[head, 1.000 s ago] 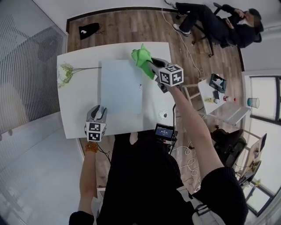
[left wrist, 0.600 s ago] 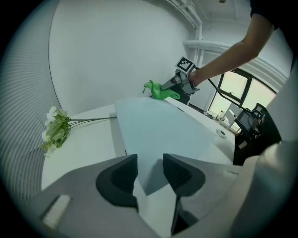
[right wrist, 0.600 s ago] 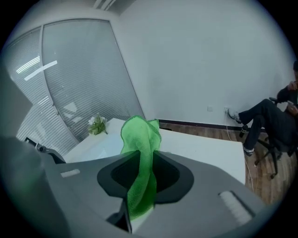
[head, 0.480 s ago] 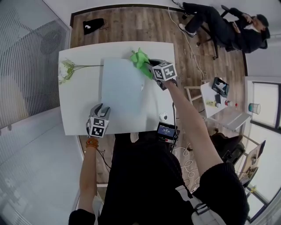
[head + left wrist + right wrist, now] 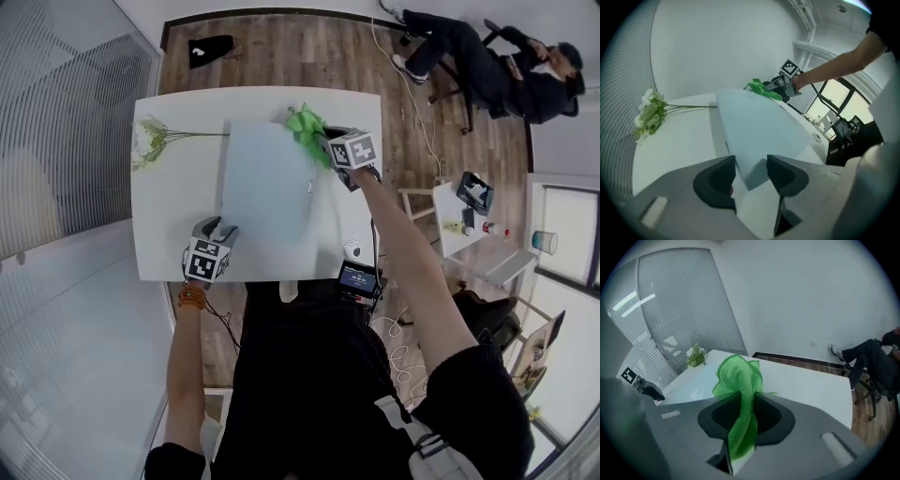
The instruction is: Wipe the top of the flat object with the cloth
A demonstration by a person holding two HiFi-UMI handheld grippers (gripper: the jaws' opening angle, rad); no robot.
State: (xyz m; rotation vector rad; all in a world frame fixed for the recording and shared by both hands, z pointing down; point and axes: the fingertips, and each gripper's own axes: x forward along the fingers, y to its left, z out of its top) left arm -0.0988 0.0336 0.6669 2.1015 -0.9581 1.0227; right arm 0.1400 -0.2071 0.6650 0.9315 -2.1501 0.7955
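Observation:
The flat object (image 5: 267, 183) is a pale blue slab lying on the white table (image 5: 178, 225). My right gripper (image 5: 323, 141) is shut on a green cloth (image 5: 307, 127), which bunches up at the slab's far right corner. In the right gripper view the cloth (image 5: 740, 380) hangs between the jaws of that gripper (image 5: 746, 416). My left gripper (image 5: 217, 228) is at the slab's near left corner. In the left gripper view the left gripper (image 5: 751, 171) has its jaws partly closed against the two edges of that corner of the flat object (image 5: 759, 126).
White flowers (image 5: 150, 141) lie at the table's far left. A small round white thing (image 5: 352, 248) and a device with a screen (image 5: 356, 278) are at the near right edge. A person (image 5: 497, 66) sits beyond on the right, near a side table (image 5: 469, 220).
The head view has shifted a little. The right gripper with the cloth stays at the slab's far right corner. The left gripper stays at the near left corner.

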